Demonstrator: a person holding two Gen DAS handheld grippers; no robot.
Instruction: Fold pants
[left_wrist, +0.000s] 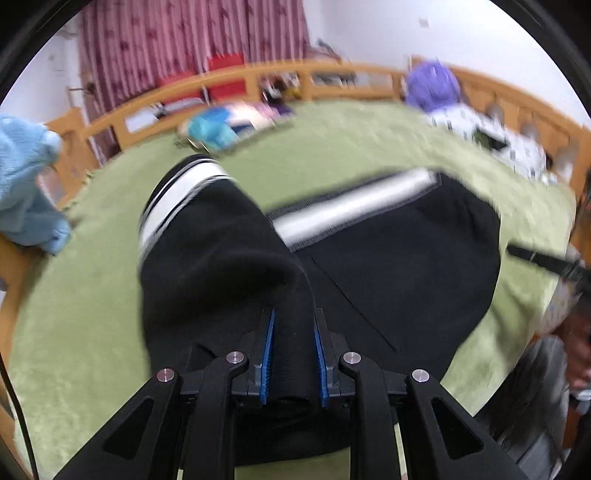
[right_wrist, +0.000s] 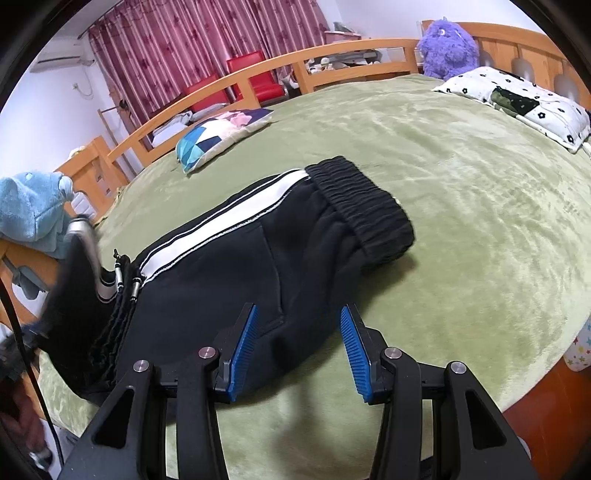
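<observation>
The black pants (right_wrist: 266, 258) with a white side stripe lay on the green blanket (right_wrist: 461, 206) of a bed. The left gripper (left_wrist: 293, 325) was clamped on a raised fold of the pants, its blue pads pressing the cloth from both sides. The right gripper (right_wrist: 299, 317) hung over the near edge of the pants, its jaws partly apart and holding nothing.

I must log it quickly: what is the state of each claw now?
Left claw: closed on the pants.
Right claw: open, holding nothing, above the pants.
</observation>
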